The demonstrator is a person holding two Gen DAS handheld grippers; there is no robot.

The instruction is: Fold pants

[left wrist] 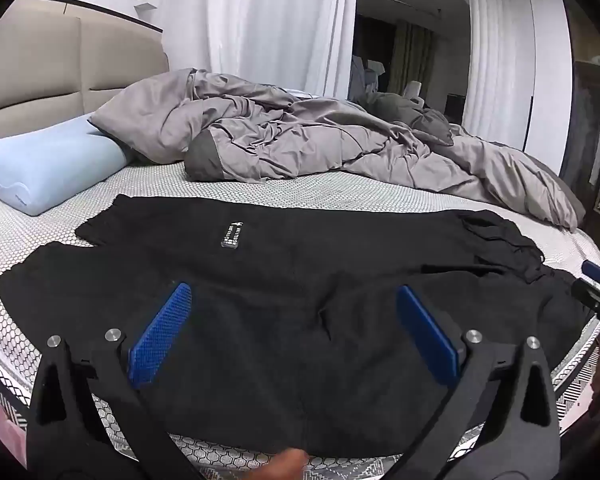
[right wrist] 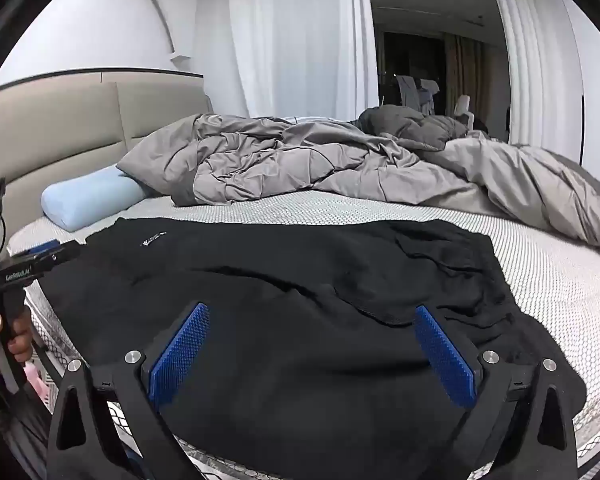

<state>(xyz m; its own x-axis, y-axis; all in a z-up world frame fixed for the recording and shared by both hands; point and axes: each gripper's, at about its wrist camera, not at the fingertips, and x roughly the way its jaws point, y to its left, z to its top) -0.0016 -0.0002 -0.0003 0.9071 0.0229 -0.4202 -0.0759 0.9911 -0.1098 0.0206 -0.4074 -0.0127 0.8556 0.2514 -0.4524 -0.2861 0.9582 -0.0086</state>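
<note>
Black pants (left wrist: 284,280) lie spread across the near part of the mattress (left wrist: 340,192), with a small white-lettered label (left wrist: 231,234) on the far leg and bunched fabric at the right end (left wrist: 496,236). They also show in the right wrist view (right wrist: 300,280). My left gripper (left wrist: 294,296) is open, its blue pads (left wrist: 160,336) held just above the pants and empty. My right gripper (right wrist: 312,316) is open and empty above the pants' near right part, its blue pads (right wrist: 444,356) wide apart. The left gripper's tip shows at the left edge of the right wrist view (right wrist: 40,258).
A rumpled grey duvet (left wrist: 300,136) covers the far half of the bed. A light blue pillow (left wrist: 48,164) lies at far left against the beige headboard (left wrist: 60,64). White curtains (left wrist: 276,16) hang behind. The mattress's front edge (left wrist: 576,364) runs just below the pants.
</note>
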